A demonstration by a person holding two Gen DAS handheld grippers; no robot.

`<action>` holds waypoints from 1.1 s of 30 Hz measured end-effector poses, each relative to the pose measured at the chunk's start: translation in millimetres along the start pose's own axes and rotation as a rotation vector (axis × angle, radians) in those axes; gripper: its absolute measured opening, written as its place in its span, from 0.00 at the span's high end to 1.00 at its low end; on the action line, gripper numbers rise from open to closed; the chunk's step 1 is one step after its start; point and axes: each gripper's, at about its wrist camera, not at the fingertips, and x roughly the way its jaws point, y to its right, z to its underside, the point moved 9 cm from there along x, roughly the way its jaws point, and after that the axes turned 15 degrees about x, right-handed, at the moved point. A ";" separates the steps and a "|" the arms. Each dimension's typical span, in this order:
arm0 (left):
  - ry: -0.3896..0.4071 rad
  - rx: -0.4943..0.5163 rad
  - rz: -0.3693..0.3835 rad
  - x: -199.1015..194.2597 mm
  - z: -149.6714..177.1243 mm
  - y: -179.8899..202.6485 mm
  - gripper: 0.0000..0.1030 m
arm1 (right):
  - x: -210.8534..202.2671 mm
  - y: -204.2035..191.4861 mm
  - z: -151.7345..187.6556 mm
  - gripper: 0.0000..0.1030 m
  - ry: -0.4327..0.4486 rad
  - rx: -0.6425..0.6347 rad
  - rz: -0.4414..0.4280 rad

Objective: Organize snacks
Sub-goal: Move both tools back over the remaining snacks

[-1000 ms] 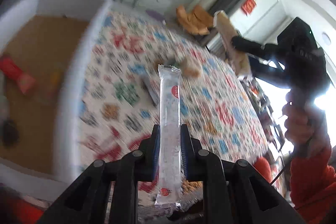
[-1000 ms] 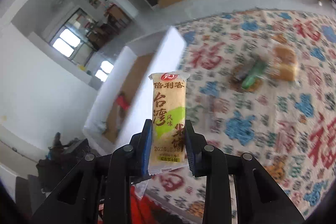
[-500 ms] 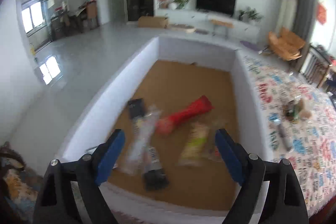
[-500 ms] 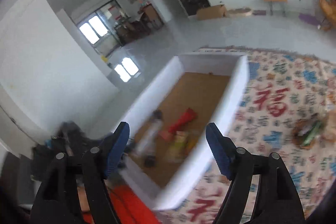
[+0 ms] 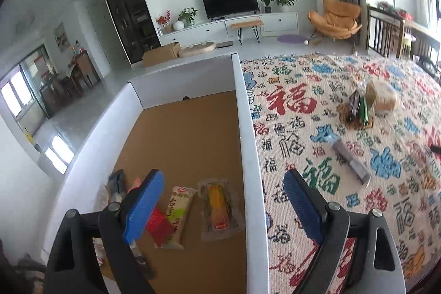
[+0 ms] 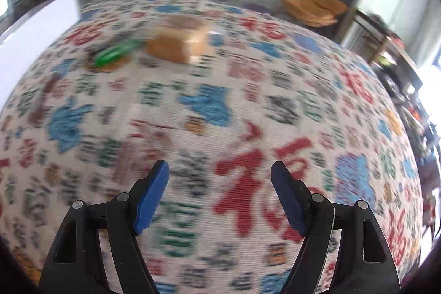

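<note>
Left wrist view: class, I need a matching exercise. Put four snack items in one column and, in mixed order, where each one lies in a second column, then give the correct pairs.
Column one:
1. yellow corn packet
2. bread loaf
3. grey wrapped bar
4. green packet

Column two:
A. alone on the patterned tablecloth, nearer the camera
B. on the brown floor of the white box
C. just left of the loaf
D. far side of the cloth, bagged in clear plastic

Pairs: 1-B, 2-D, 3-A, 4-C

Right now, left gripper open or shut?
Open. The left gripper has its jaws spread wide with nothing between them, above the box wall.
</note>
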 end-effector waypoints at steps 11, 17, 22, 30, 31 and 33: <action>0.041 -0.141 -0.033 -27.6 14.3 -24.3 0.14 | 28.2 45.5 -7.0 0.16 0.022 0.207 -0.002; 0.286 -0.101 -0.065 -99.7 -32.6 29.0 0.00 | 31.5 51.5 -3.7 0.08 0.000 0.252 -0.004; 0.268 -0.045 0.203 -84.4 -47.5 119.2 0.00 | 32.9 53.1 -3.2 0.07 -0.004 0.263 -0.003; 0.038 0.005 0.300 22.9 -10.8 194.5 0.00 | 33.1 53.4 -3.2 0.07 -0.004 0.264 -0.005; 0.025 0.012 0.280 31.2 -8.0 194.1 0.00 | 32.8 53.2 -3.1 0.07 -0.004 0.264 -0.004; 0.018 0.028 0.252 40.0 -2.3 194.2 0.00 | 32.9 53.3 -3.1 0.07 -0.004 0.264 -0.004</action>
